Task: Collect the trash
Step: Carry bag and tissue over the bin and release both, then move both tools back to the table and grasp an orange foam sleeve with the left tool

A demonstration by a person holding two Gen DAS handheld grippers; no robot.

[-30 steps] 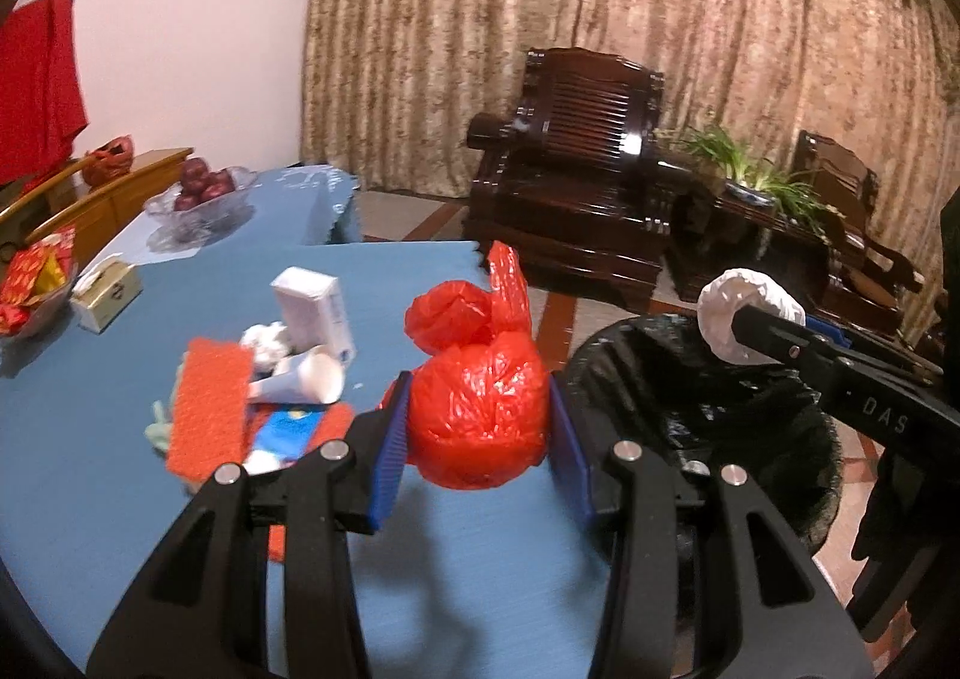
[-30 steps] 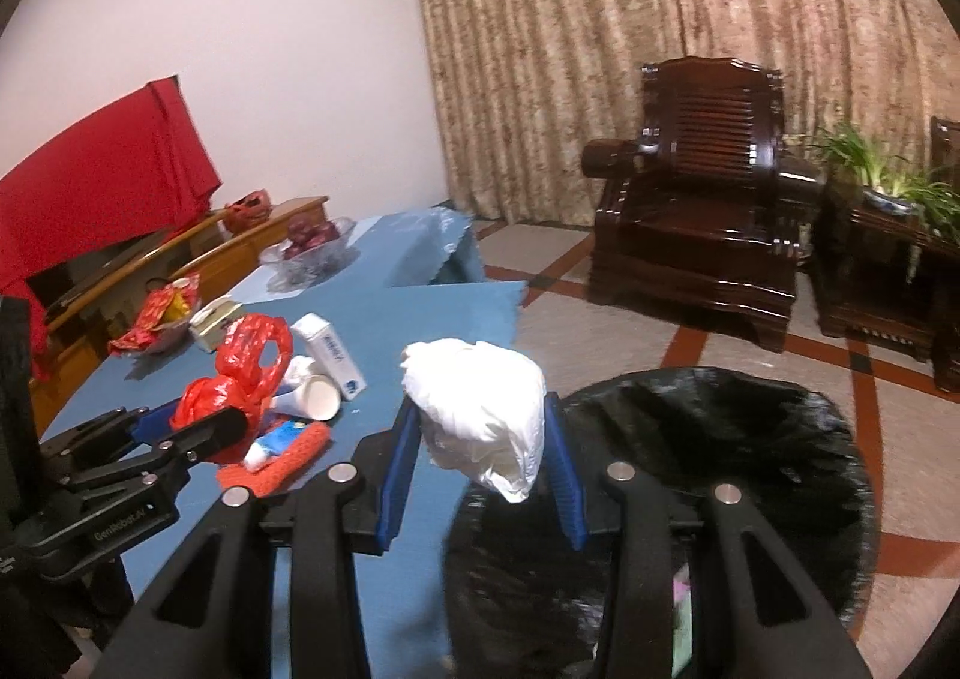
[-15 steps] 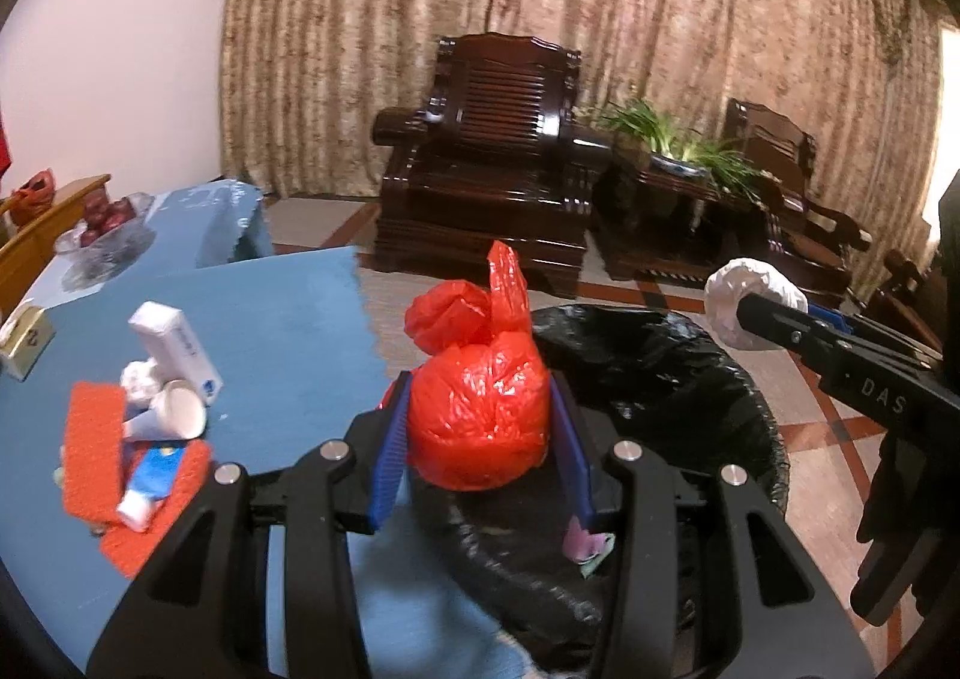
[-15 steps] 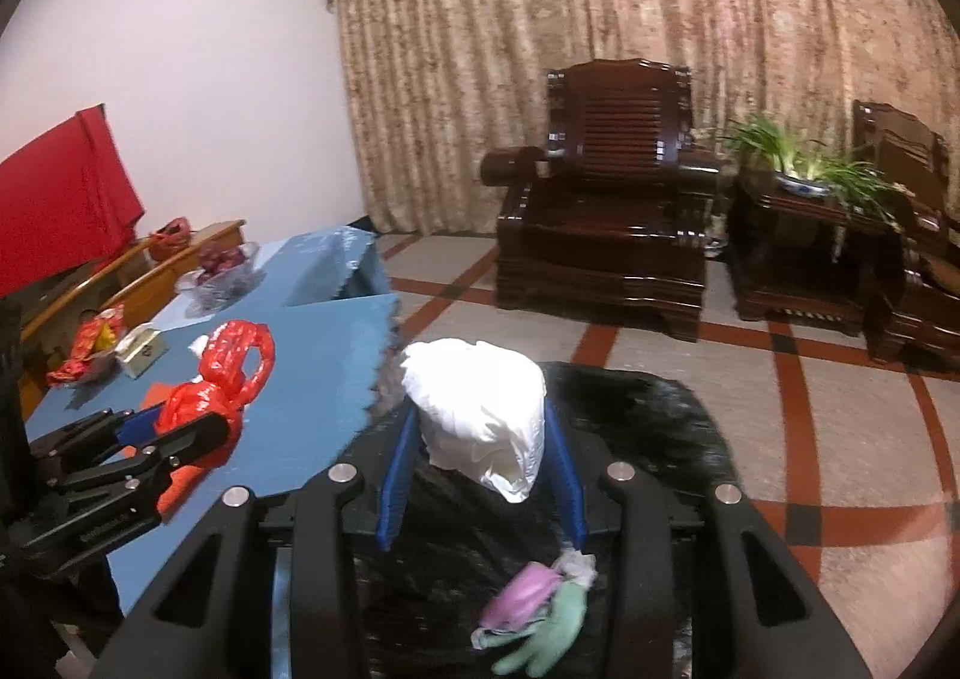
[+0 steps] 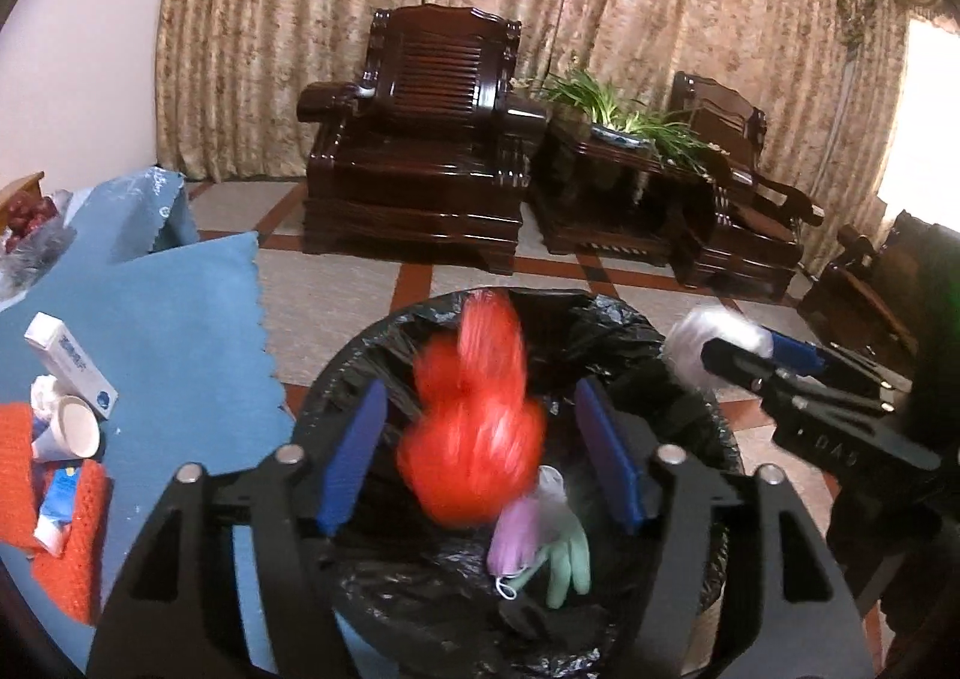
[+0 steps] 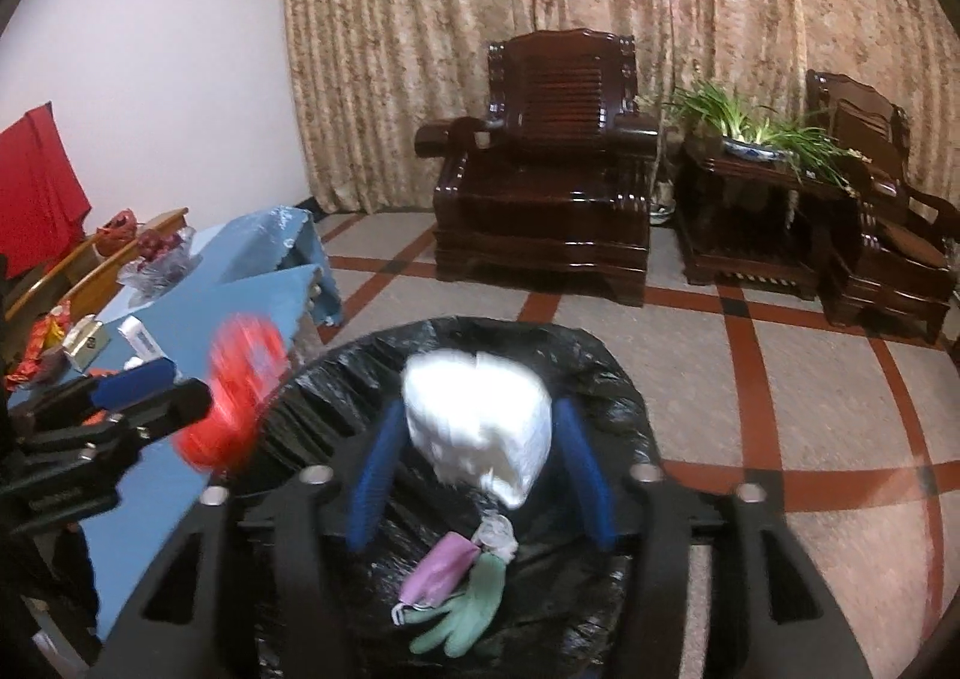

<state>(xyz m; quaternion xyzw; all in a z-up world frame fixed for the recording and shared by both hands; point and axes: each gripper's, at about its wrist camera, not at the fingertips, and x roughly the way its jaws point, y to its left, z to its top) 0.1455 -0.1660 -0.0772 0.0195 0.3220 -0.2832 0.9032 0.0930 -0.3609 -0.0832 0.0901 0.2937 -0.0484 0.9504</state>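
Observation:
My left gripper [image 5: 480, 457] is open above the black-lined trash bin [image 5: 678, 397]. A knotted red plastic bag [image 5: 474, 439] is blurred between the spread blue pads, clear of both, dropping toward the bin. My right gripper [image 6: 480, 463] is also open over the bin [image 6: 612, 379], and a crumpled white bag [image 6: 480, 427] sits loose between its pads. A purple mask [image 6: 444, 565] and a green glove [image 6: 474, 607] lie in the bin. The red bag [image 6: 234, 397] shows blurred at the left of the right wrist view.
A blue-clothed table [image 5: 180, 331] stands left of the bin, holding a white box [image 5: 69, 358], a paper cup [image 5: 75, 427], an orange cloth [image 5: 18, 475] and wrappers. Dark wooden armchairs [image 5: 420, 139] and a planter table [image 5: 618, 181] stand behind on tiled floor.
Both grippers moved right from over the table to above the bin and opened. The red bag and the white bag have been let go and are blurred in motion.

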